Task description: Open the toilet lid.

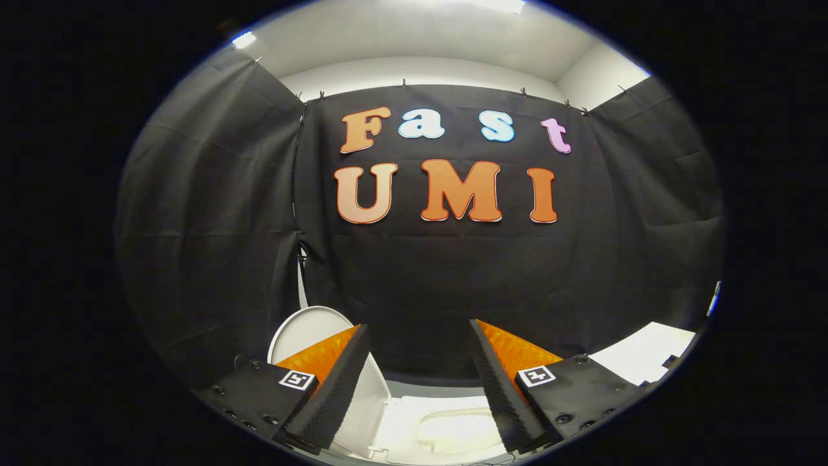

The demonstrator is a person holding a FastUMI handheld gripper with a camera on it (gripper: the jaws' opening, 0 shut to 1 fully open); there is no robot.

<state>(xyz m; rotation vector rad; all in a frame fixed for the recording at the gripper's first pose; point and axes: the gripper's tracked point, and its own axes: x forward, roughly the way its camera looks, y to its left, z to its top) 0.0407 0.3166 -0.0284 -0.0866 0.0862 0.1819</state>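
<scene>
A white toilet sits low in the gripper view, under and between the fingers. Its lid (309, 331) stands raised, leaning back behind the left finger and partly hidden by it. The seat ring and bowl (453, 428) show in the gap between the fingers, lit bright. My gripper (417, 385) is open, its two fingers spread wide apart with nothing between them. The fingers hang above the toilet and touch nothing.
Black cloth walls close the booth ahead and on both sides. A white flat surface (643, 355) lies beyond the right finger, near the right wall. A thin white strip (301, 285) hangs at the seam of the left wall, above the lid.
</scene>
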